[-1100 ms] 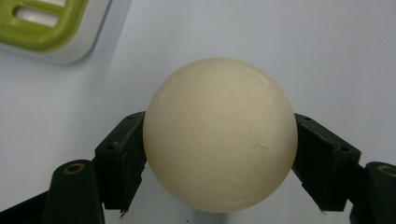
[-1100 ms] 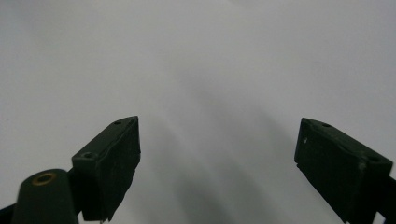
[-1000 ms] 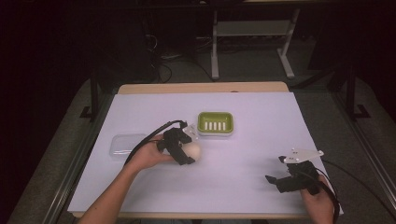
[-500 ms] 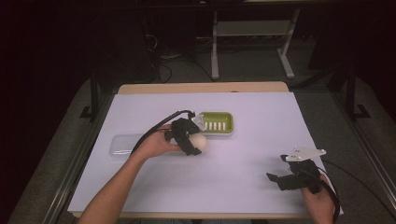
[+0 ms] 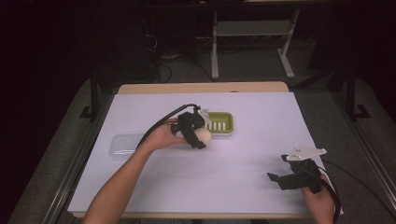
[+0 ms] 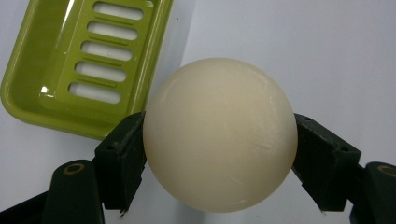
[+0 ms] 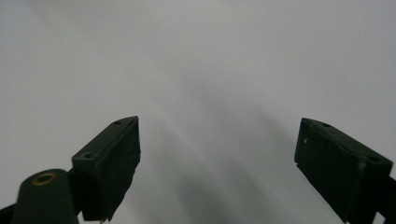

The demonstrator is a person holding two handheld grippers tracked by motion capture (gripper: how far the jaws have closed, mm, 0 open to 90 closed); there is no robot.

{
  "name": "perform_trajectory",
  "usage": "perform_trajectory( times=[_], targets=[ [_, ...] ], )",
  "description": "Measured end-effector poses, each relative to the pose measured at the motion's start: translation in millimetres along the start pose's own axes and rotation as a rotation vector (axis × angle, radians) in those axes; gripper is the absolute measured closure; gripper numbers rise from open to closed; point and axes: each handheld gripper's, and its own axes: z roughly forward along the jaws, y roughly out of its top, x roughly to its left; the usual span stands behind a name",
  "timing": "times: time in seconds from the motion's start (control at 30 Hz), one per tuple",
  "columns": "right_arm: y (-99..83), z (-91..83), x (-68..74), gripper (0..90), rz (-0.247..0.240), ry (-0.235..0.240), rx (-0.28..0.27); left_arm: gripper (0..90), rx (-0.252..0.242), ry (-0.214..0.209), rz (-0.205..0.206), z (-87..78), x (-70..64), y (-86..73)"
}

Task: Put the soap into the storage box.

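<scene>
one ball (image 6: 219,135), one green dish (image 6: 70,65)

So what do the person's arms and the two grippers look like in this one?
Both forearms are bare, no sleeves in the high view. The left gripper is black, with a black cable looping back along the arm. The right gripper is black too, topped by a pale grey three-cornered plate, its cable trailing off right. Up close, the jaws are blocky matte black, with brass-coloured rings at the pivots.

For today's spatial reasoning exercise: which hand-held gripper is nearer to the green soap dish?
Left. The left hand-held gripper, holding a cream ball, sits just beside the green soap dish; the right hand-held gripper is far off, near the table's front right.
</scene>
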Motion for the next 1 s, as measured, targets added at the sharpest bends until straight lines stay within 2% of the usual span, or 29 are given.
perform_trajectory(
  times=[0.2, 0.33, 0.73, 1.0],
  targets=[
    [0.0, -1.7, -0.9, 13.6, 0.012, -0.002, -0.005, 25.1, -0.015, 0.001, -0.004, -1.0, 5.8, 7.9],
    [-0.8, -2.7, -2.7, 13.6, 0.017, 0.0, -0.007, 25.1, -0.045, -0.009, -0.006, -3.6, 12.8, 15.2],
    [-2.2, -5.4, -5.5, 13.6, 0.029, -0.002, -0.019, 25.0, -0.055, -0.015, -0.018, -5.3, 26.1, 25.4],
    [-0.7, -4.7, -4.3, 13.6, 0.029, 0.003, -0.019, 25.1, -0.066, -0.006, -0.001, -14.7, 30.3, 38.1]
  ],
)
